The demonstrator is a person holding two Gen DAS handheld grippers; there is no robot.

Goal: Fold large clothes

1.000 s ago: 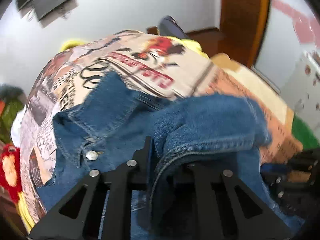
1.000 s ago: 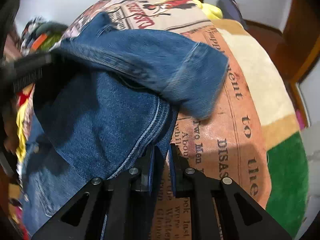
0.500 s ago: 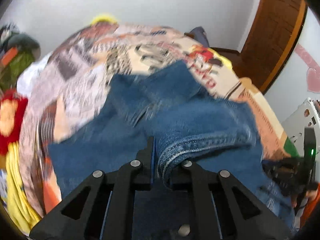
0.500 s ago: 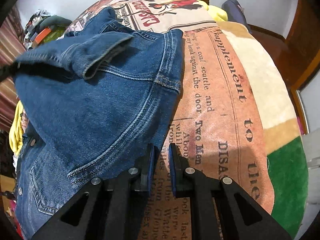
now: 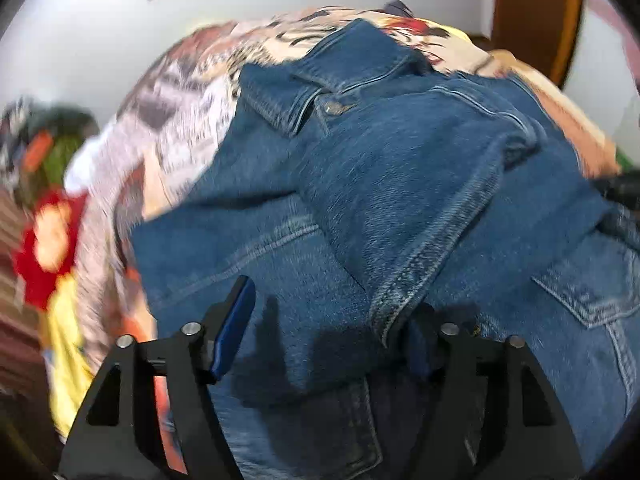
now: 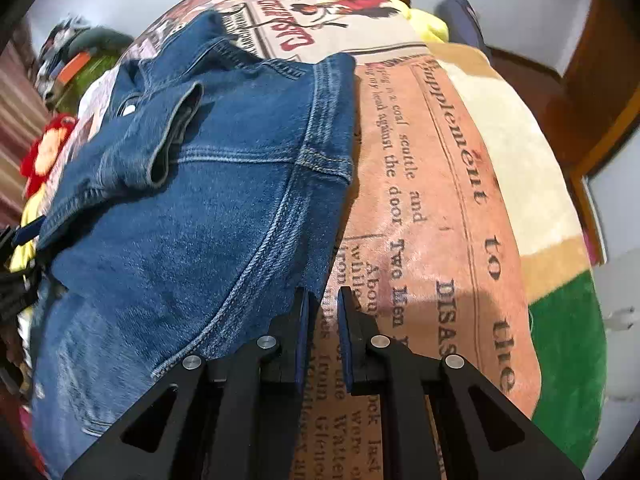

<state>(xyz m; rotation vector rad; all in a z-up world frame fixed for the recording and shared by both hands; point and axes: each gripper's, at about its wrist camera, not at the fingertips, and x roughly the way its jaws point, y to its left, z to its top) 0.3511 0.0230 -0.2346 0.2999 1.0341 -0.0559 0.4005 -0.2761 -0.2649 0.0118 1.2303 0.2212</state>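
A blue denim jacket lies on a bed with a newspaper-print blanket. One side and its sleeve are folded over the body. In the left wrist view my left gripper is open, its jaws wide apart over the denim, with a folded seam edge lying by the right finger. In the right wrist view the jacket lies left of centre, its sleeve cuff resting on top. My right gripper has its jaws nearly together, the denim edge just in front of the left finger; a thin gap shows the blanket.
A red and yellow plush toy and piled clothes lie left of the bed. A wooden door stands at the back right. The blanket has a green border at the right. A dark object sits at the bed's far end.
My left gripper has opened and let go of the denim edge. The sleeve and side panel have come down flat onto the jacket. My right gripper stays at the jacket's right edge.
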